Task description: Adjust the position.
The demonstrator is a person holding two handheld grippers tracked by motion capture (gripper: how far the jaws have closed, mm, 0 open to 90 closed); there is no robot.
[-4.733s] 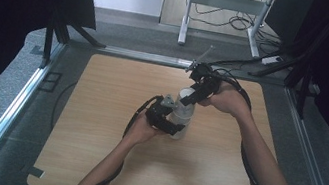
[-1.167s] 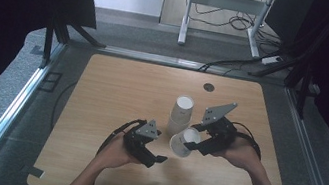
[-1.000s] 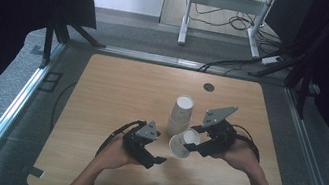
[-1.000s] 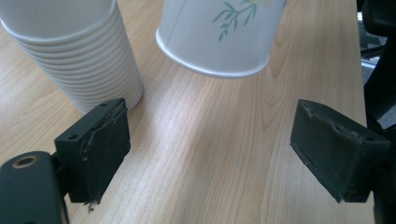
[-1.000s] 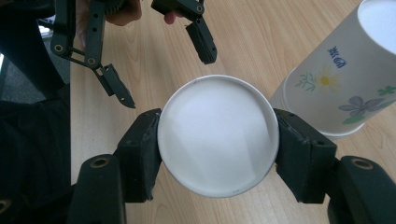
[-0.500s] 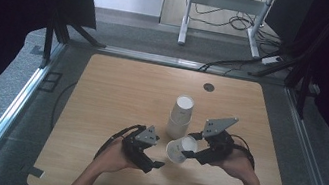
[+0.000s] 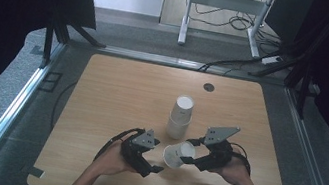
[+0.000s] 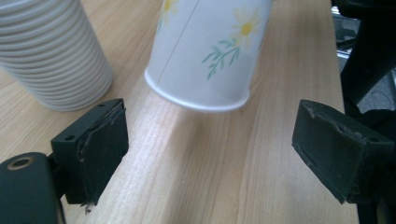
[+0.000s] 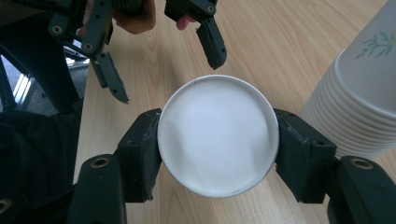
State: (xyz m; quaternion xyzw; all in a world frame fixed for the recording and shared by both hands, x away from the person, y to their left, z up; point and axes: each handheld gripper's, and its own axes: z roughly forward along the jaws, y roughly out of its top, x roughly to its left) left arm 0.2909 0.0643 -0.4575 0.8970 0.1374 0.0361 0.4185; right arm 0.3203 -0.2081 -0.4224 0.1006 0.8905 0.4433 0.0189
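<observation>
Right gripper view: my right claw (image 9: 217,140) is clamped on a single paper cup (image 9: 217,135), one pad pressing each side of it, and I look straight at its round white base. The cup lies sideways in the grip, held just above the wood. In the high view this cup (image 7: 177,154) sits between my two hands, near the front edge of the desk (image 7: 117,89), a little right of the middle, with its open mouth facing my left claw (image 7: 152,169).

My left claw (image 8: 210,154) holds nothing. Its jaws stand wide apart and have just been opening a little further, with bare wood between the pads. In the left gripper view the flowered cup hangs just ahead of them, mouth towards me, not touched.

Just behind the held cup stands a stack of paper cups (image 7: 180,116), mouth down, near the middle of the desk. A small dark round hole (image 7: 209,87) lies near the far edge, well apart from everything else.
</observation>
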